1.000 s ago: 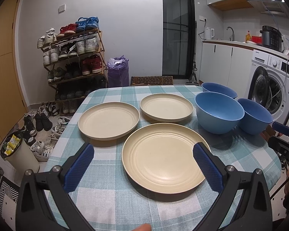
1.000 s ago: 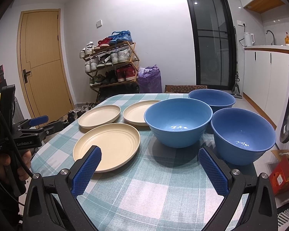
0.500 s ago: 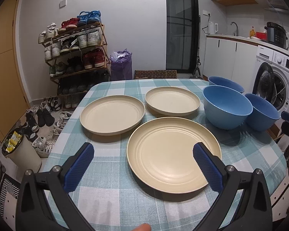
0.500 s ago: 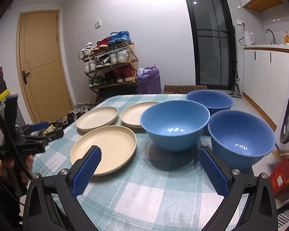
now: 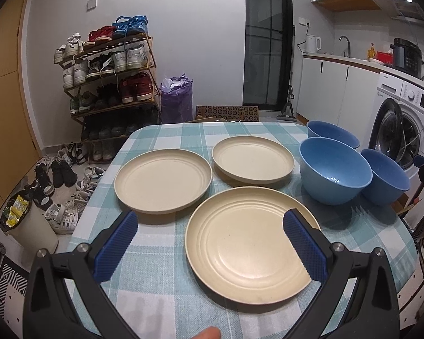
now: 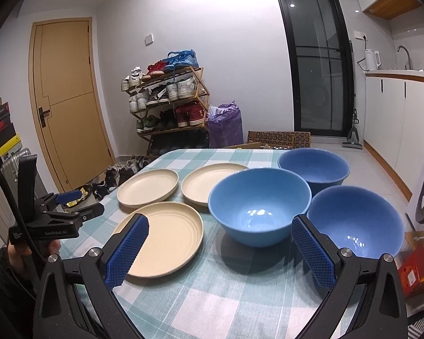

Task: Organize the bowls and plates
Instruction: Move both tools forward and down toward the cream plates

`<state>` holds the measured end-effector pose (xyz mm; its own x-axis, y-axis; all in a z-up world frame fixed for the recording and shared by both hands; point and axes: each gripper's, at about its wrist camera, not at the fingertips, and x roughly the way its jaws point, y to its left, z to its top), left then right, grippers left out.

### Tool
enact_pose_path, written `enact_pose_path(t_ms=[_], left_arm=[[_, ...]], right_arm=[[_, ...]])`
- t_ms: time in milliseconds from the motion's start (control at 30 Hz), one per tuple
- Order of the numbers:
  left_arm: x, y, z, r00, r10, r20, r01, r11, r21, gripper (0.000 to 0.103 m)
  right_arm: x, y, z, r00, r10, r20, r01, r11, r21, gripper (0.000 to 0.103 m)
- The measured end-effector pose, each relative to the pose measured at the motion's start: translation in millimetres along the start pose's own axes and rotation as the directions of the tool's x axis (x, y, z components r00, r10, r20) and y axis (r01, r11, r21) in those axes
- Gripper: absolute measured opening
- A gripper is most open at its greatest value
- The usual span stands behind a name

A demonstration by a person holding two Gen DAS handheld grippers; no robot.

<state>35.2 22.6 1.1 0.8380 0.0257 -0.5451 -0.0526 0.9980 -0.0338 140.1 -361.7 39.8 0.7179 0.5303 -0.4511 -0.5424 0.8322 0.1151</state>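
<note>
Left tongs (image 5: 209, 243), black-framed with blue ribbed pads, stand wide open and empty above the near edge of the tabletop (image 5: 161, 291), which is covered by a teal-and-white checked cloth; the nearest large round cream plate (image 5: 248, 243) lies under the gap between the pads, its right rim passing behind the right pad. Right tongs (image 6: 220, 250), of the same build, are likewise spread wide and hold nothing, hovering over the cloth in front of the bowls. Two further round cream plates lie flat behind the first: a left cream plate (image 5: 162, 179) and a smaller right cream plate (image 5: 253, 159), near one another, all three unstacked. To their right stand three upright blue plastic bowls: a middle light-blue bowl (image 6: 258, 207), a far darker-blue bowl (image 6: 313, 168) directly behind it, and a near darker-blue bowl (image 6: 354, 221) beside the tabletop's right edge. In the right wrist view the left tongs (image 6: 79, 203) appear at the left margin, gripped by a person's hand (image 6: 22, 257), off the tabletop's left side. A wooden shoe rack (image 5: 110, 84) stands against the far wall.
</note>
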Motion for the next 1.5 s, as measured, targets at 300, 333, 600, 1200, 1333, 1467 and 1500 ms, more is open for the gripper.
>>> enact_pose_path(t_ms=[300,333,600,1200,1333,1467,1500], left_arm=[[11,10,22,1.000,-0.008,-0.004,0.008,1.000,-0.029,0.103],[11,10,24,1.000,-0.005,-0.003,0.005,1.000,-0.027,0.103],[19,18,50,1.000,-0.025,-0.003,0.025,0.999,-0.043,0.103],[41,16,100,0.999,-0.041,-0.032,0.040,0.999,-0.022,0.103],[46,12,111,0.998,-0.044,-0.036,0.044,0.999,-0.008,0.103],[51,10,123,0.999,-0.040,-0.035,0.040,0.999,-0.002,0.103],[54,11,126,0.998,-0.045,-0.037,0.045,0.999,-0.003,0.103]], right_arm=[[11,-7,28,1.000,0.010,-0.016,-0.010,1.000,-0.005,0.103],[12,-7,30,1.000,0.016,-0.016,-0.016,1.000,-0.003,0.103],[13,-22,61,0.997,0.079,-0.019,-0.078,0.996,0.051,0.103],[30,-44,126,0.998,0.022,-0.065,-0.019,0.999,0.040,0.103],[33,-52,143,0.997,0.022,-0.070,-0.020,0.999,0.040,0.103],[36,-58,157,0.997,0.014,-0.076,-0.011,0.999,0.039,0.103],[37,-60,159,0.997,0.014,-0.079,-0.011,0.999,0.040,0.103]])
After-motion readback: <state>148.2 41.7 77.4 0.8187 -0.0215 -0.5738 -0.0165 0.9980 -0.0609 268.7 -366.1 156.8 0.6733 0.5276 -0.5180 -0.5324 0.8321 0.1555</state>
